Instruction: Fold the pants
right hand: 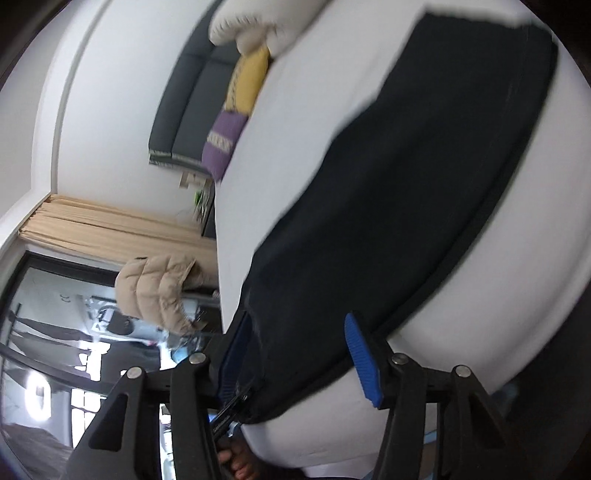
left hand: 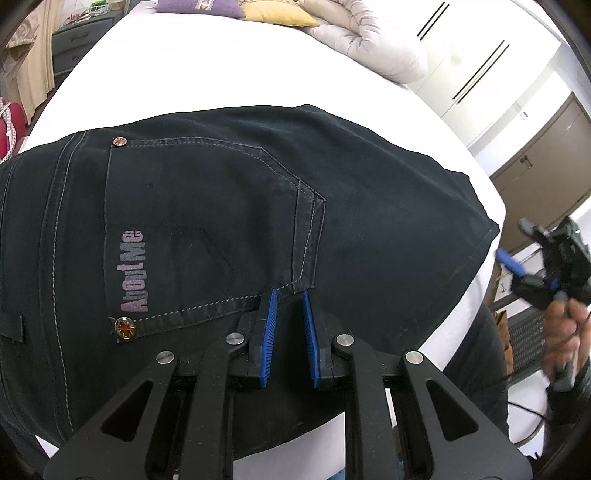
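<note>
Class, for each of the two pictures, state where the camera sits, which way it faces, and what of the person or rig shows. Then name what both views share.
Left wrist: sits on the left gripper, looks down over the pants on the bed; shows its open blue fingers, the right gripper, a hand.
Right wrist: sits on the right gripper, rolled sideways, looking along the pants; its fingers are wide apart.
Shared: pants, bed, yellow pillow, purple pillow.

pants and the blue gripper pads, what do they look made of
Pants: dark denim-like cotton, matte, judging by the contrast topstitching and metal pocket rivets. Gripper pads: probably ribbed blue rubber or soft plastic; fine ridges show along their faces.
</note>
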Action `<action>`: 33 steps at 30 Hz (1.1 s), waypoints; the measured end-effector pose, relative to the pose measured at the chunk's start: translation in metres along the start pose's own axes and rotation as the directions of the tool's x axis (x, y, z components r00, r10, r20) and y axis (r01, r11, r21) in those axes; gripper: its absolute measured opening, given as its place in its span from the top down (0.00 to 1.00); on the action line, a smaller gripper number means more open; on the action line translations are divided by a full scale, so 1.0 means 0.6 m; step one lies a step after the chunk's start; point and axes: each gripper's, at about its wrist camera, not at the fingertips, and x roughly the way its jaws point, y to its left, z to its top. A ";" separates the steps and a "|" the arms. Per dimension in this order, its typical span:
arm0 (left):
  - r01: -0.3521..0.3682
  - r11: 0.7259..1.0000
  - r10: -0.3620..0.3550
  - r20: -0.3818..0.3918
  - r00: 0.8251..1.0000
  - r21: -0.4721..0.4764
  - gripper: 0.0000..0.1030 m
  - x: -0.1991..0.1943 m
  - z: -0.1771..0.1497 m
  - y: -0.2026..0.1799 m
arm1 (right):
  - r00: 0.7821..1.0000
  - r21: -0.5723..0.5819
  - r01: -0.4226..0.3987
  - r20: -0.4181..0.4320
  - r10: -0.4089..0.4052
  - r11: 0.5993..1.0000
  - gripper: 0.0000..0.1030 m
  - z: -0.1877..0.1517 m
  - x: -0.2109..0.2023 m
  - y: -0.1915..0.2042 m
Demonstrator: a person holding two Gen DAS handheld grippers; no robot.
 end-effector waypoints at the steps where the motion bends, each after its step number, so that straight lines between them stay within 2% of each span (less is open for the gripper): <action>1: 0.004 1.000 -0.004 0.000 1.000 -0.001 0.86 0.000 0.000 0.001 | 1.000 0.017 -0.001 -0.021 0.001 1.000 0.46 -0.006 0.012 -0.002; 3: 0.013 1.000 -0.013 0.004 1.000 -0.011 0.86 -0.002 0.001 0.004 | 0.997 0.069 -0.020 -0.073 0.025 0.997 0.46 -0.023 0.042 -0.008; 6: 0.017 1.000 -0.017 0.008 1.000 -0.018 0.86 -0.004 -0.001 0.008 | 0.993 0.089 -0.018 -0.118 0.029 0.996 0.47 -0.042 0.070 -0.005; 18: 0.012 1.000 -0.011 0.010 1.000 -0.016 0.86 -0.008 -0.001 0.011 | 0.984 0.130 -0.003 -0.177 0.026 0.992 0.48 -0.056 0.097 -0.015; 20: 0.008 1.000 -0.007 0.009 1.000 -0.013 0.86 -0.008 0.001 0.008 | 0.983 0.142 -0.014 -0.181 0.039 0.990 0.56 -0.052 0.104 -0.022; 22: 0.004 1.000 -0.004 0.008 1.000 -0.009 0.86 -0.006 0.000 0.002 | 0.982 0.131 0.008 -0.190 0.017 0.991 0.93 -0.047 0.121 -0.027; 26: -0.003 1.000 0.003 0.001 1.000 0.000 0.86 -0.007 -0.001 -0.001 | 0.981 0.101 0.029 -0.192 -0.010 0.994 0.96 -0.054 0.123 -0.040; 33: -0.013 1.000 0.013 -0.003 1.000 0.015 0.86 -0.009 -0.009 -0.008 | 0.984 0.104 0.017 -0.176 0.002 0.994 0.97 -0.071 0.107 -0.054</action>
